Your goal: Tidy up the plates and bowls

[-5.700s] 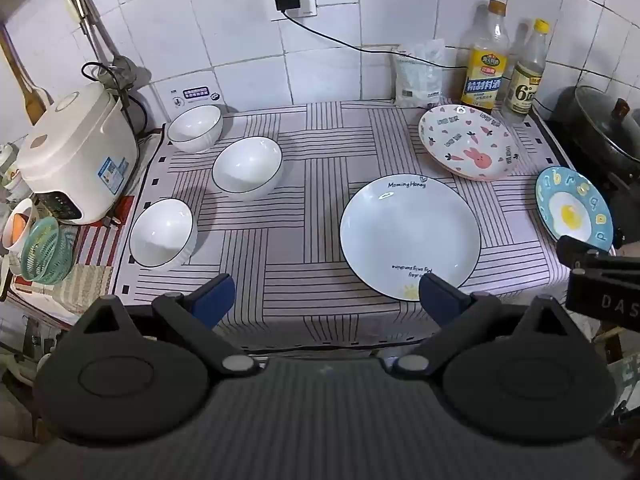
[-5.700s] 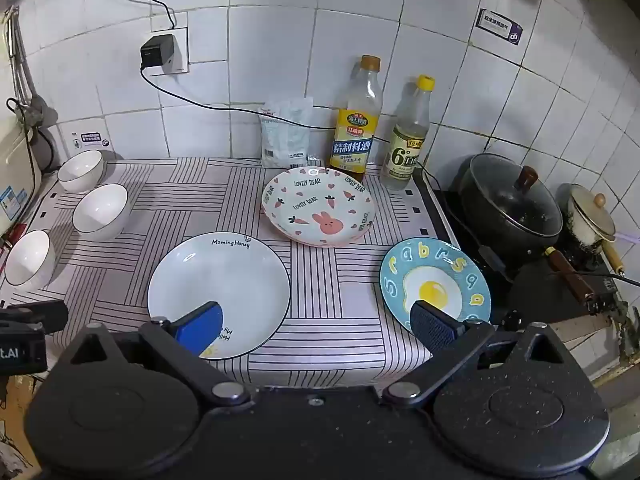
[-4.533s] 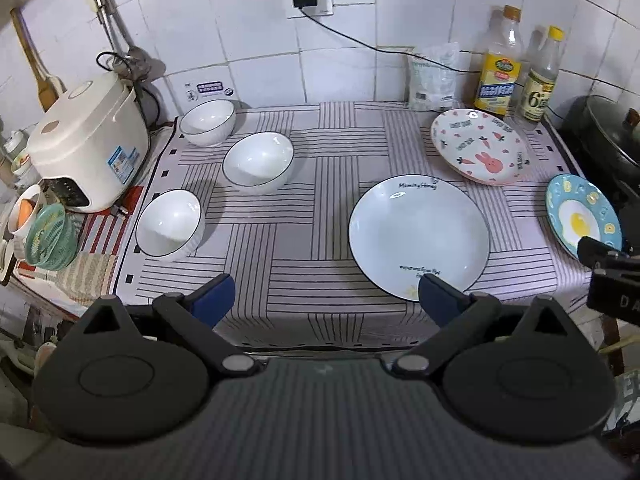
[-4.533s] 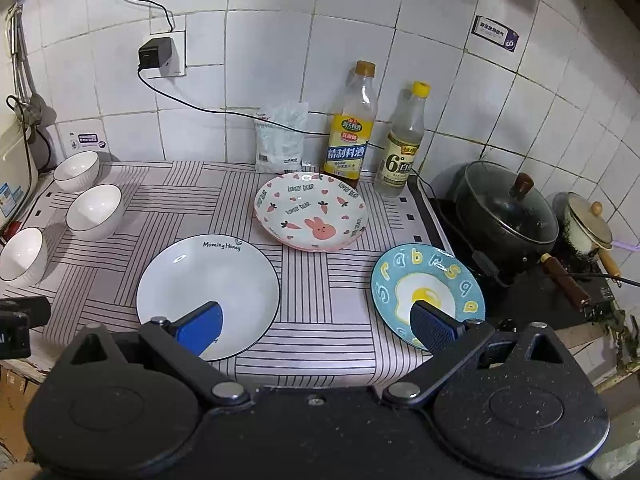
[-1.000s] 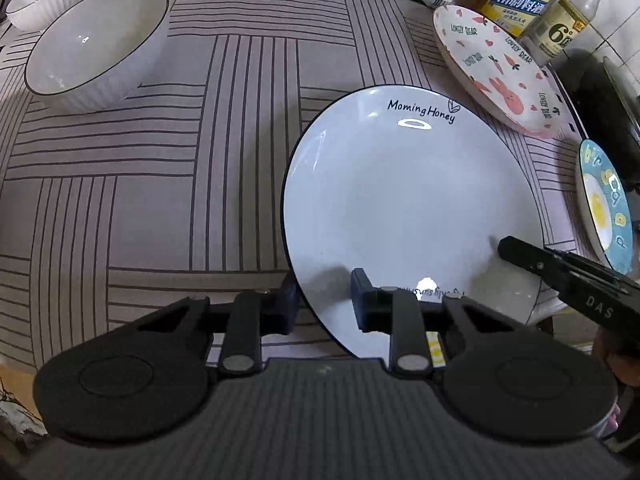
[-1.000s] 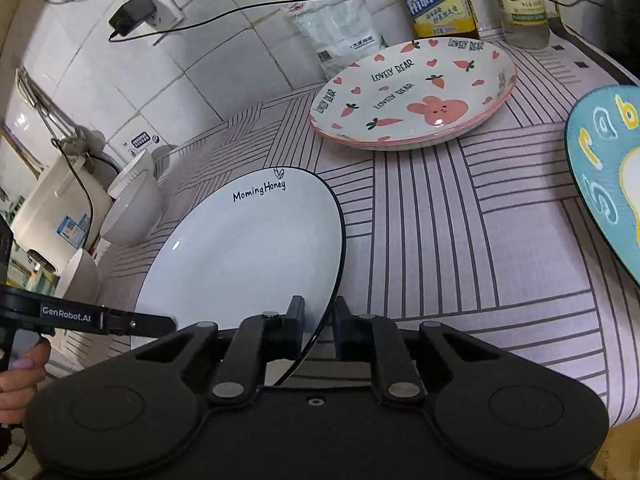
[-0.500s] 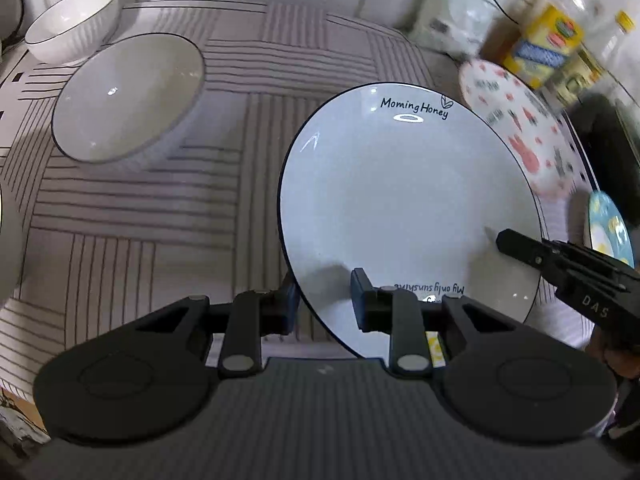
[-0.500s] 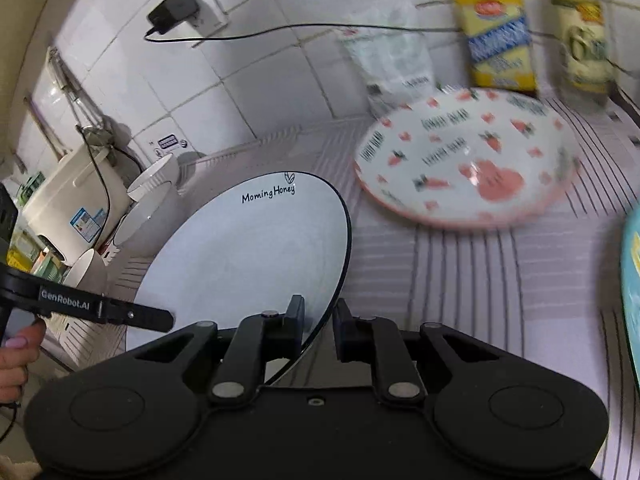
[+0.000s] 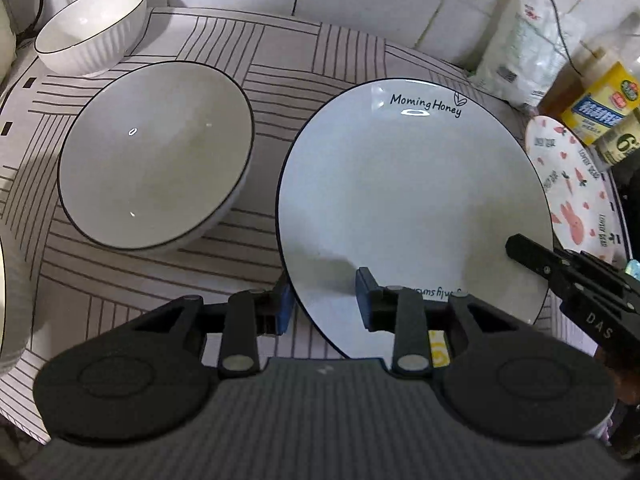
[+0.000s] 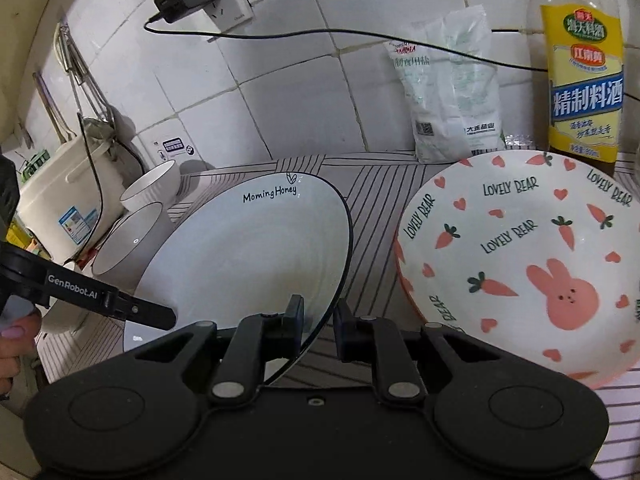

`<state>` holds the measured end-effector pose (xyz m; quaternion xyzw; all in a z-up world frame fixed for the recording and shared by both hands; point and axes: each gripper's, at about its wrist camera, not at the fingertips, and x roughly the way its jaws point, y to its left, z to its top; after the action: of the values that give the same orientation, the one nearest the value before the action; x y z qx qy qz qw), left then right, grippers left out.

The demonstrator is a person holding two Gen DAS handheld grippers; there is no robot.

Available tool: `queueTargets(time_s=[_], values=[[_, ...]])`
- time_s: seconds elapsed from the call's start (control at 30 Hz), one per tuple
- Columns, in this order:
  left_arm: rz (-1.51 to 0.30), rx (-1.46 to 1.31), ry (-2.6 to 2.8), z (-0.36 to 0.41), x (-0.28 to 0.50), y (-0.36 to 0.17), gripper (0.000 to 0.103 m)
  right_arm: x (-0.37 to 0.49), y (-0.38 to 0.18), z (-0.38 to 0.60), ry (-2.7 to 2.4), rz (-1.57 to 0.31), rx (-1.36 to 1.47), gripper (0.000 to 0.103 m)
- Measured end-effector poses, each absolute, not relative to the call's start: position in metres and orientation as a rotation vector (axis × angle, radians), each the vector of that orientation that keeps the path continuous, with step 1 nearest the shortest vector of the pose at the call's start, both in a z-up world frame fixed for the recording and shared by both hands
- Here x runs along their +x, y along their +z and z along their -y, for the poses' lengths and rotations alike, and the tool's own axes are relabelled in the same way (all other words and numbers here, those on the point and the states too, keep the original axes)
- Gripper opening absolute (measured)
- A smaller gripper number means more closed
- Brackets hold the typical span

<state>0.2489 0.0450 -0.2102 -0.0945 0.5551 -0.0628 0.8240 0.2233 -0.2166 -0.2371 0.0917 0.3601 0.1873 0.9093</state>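
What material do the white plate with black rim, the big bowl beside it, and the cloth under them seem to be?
White plate: probably glazed ceramic; glossy, with sharp light reflections and printed lettering.
Big bowl: likely the same glazed ceramic; shiny inside, faintly ribbed outer wall.
Cloth: matte with printed stripes; fabric or vinyl, I cannot tell.

Each wrist camera sits just behind its jaws, close above the striped counter. The left looks steeply down; the right looks shallower toward the tiled wall. Both share the white plate [image 9: 412, 196] [image 10: 248, 256] ahead.
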Motion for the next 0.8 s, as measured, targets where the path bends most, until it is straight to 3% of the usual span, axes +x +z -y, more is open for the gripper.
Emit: queueTargets(time_s=[0.37,0.57,0.7,0.8], values=[[-1.201,-0.215,-0.096,-0.043,0.257,-0.220,0.032,0.237,-0.245,0.209,0.335,-0.762,0.198,0.021],[-1.230,-0.127,-0.076,-0.030,0.255,-0.215,0.033,0.235,-0.244,0.194,0.261,-0.789,0.123,0.027],[-1.230,-0.095,-0.092,-0.026,0.245,-0.201,0.041,0.219,-0.232,0.195,0.234,-0.791,0.128,0.028],[-1.232,-0.074,-0.108,-0.022,0.235,-0.188,0.048,0.199,-0.219,0.202,0.220,-0.782,0.152,0.038]])
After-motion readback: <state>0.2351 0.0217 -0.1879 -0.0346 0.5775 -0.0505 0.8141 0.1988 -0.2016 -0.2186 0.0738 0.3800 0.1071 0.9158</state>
